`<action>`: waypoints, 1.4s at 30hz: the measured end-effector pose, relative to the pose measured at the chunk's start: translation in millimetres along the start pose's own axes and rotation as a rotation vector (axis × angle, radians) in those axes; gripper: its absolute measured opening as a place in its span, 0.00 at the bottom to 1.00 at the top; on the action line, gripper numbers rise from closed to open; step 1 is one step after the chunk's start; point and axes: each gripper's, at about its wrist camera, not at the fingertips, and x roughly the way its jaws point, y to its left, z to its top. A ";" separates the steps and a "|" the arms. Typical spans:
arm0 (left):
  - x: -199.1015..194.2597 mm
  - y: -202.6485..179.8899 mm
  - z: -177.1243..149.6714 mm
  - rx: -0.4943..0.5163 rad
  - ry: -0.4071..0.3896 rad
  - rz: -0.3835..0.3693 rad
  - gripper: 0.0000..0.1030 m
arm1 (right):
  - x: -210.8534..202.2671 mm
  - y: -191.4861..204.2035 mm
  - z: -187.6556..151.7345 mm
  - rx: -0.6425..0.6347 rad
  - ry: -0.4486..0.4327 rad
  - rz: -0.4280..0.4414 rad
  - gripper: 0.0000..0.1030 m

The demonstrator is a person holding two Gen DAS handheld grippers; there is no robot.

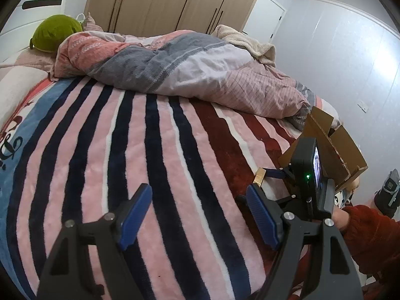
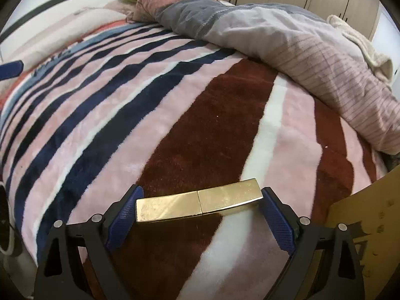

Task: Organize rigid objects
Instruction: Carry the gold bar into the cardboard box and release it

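Note:
A shiny gold rectangular box (image 2: 198, 203) lies crosswise between the blue pads of my right gripper (image 2: 200, 206), which is shut on its two ends just above the striped blanket (image 2: 175, 125). In the left wrist view the right gripper (image 1: 268, 175) shows at the right with the gold box's end (image 1: 259, 177) in its fingers, beside an open cardboard box (image 1: 332, 145). My left gripper (image 1: 200, 215) is open and empty above the blanket (image 1: 125, 162).
A rumpled quilt (image 1: 187, 67) lies across the far side of the bed, with a green plush (image 1: 55, 32) at the head. The cardboard box's flap (image 2: 370, 215) is at my right. Wardrobes (image 1: 175, 2) stand behind.

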 end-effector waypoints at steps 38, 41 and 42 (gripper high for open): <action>104.1 -299.9 79.8 0.453 0.225 -0.452 0.20 | -216.7 -119.1 -40.0 0.077 -0.334 -0.059 0.86; 113.0 -309.6 80.1 0.467 0.241 -0.452 0.20 | -214.9 -134.0 -45.9 0.104 -0.313 -0.077 0.86; 115.1 -312.5 79.4 0.472 0.242 -0.445 0.23 | -213.4 -137.6 -46.9 0.112 -0.303 -0.079 0.86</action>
